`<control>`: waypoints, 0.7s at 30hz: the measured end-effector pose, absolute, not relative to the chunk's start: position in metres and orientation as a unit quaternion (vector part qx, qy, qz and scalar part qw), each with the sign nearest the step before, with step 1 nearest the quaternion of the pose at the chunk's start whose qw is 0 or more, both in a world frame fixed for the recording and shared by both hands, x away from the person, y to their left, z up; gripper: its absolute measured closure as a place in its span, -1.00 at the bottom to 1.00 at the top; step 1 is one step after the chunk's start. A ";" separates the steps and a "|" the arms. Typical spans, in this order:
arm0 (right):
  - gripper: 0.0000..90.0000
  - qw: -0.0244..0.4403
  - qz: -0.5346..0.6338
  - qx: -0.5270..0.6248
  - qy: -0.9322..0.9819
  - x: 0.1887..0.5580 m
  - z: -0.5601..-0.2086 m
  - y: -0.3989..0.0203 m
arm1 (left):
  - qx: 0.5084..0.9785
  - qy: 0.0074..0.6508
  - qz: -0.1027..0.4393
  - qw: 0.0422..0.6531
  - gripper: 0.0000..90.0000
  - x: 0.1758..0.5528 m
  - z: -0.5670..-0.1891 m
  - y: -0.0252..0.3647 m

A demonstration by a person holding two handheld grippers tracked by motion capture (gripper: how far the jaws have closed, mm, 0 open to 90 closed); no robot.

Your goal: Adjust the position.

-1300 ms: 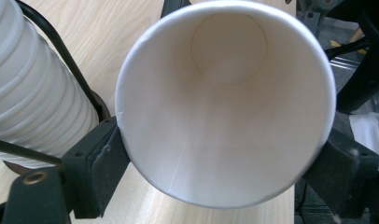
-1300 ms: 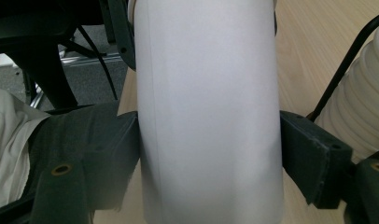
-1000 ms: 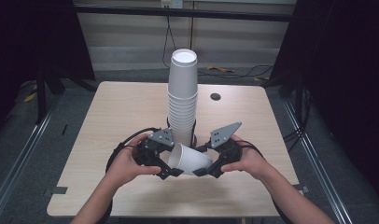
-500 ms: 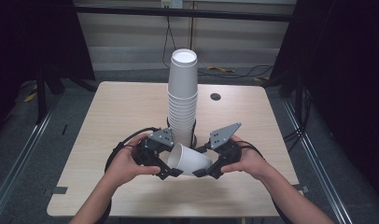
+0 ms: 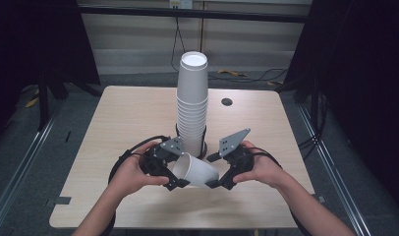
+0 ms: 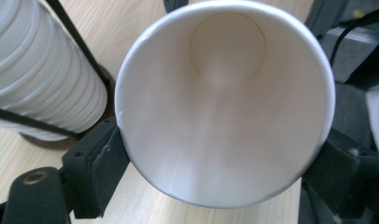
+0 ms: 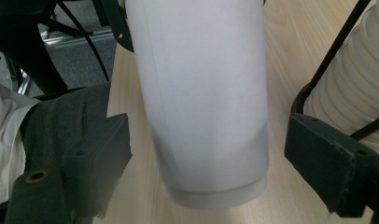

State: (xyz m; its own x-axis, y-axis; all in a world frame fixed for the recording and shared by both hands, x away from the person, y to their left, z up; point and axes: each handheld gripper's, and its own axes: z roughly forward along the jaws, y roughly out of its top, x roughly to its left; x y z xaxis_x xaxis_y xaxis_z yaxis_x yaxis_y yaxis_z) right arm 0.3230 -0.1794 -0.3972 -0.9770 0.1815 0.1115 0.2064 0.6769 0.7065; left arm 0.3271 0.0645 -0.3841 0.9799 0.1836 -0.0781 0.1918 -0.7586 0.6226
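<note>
both forearms come in from the bottom edge of the high view, angled inward, hands low over the table & close together. left hand [image 5: 133, 174] wraps the left gripper [image 5: 180, 181], pointing right toward the other; in the left gripper view its jaws press on both sides of the cup [image 6: 225, 102] rim. right hand [image 5: 261, 169] holds the right gripper [image 5: 213, 183], pointing left; in the right gripper view its jaws stand apart w/ gaps either side, not gripping.

Count on table: cups, grippers, hands

1 loose paper cup [image 5: 195, 169], 1 cup stack [image 5: 192, 103] (approx. 12+ rims, exact no. can't be told); 2 grippers, 2 hands seen.
</note>
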 end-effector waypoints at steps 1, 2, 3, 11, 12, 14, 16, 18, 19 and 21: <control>-0.69 0.016 -0.382 -0.107 -0.918 0.323 -0.397 -0.179 | 0.937 0.103 -0.007 0.332 -0.67 0.327 -0.384 0.064; -0.69 0.013 -0.376 -0.105 -0.921 0.323 -0.396 -0.178 | 0.939 0.101 -0.007 0.328 -0.67 0.327 -0.383 0.063; -0.68 0.011 -0.369 -0.105 -0.924 0.322 -0.395 -0.177 | 0.940 0.100 -0.007 0.327 -0.67 0.327 -0.383 0.063; -0.68 0.009 -0.359 -0.101 -0.928 0.322 -0.392 -0.173 | 0.944 0.089 -0.005 0.317 -0.68 0.326 -0.382 0.057; -0.68 0.010 -0.359 -0.099 -0.928 0.322 -0.391 -0.172 | 0.945 0.092 -0.006 0.315 -0.68 0.325 -0.383 0.056; -0.68 0.011 -0.361 -0.097 -0.928 0.322 -0.391 -0.171 | 0.947 0.090 -0.003 0.308 -0.68 0.325 -0.384 0.054; -0.68 0.015 -0.360 -0.095 -0.928 0.322 -0.391 -0.170 | 0.947 0.089 -0.006 0.307 -0.68 0.325 -0.384 0.053; -0.68 0.016 -0.359 -0.092 -0.929 0.322 -0.391 -0.168 | 0.948 0.088 -0.006 0.307 -0.68 0.325 -0.384 0.052; -0.68 0.017 -0.360 -0.093 -0.928 0.322 -0.391 -0.168 | 0.948 0.087 -0.006 0.306 -0.68 0.325 -0.384 0.051; -0.68 0.018 -0.357 -0.089 -0.930 0.322 -0.391 -0.166 | 0.949 0.085 -0.007 0.304 -0.68 0.325 -0.384 0.050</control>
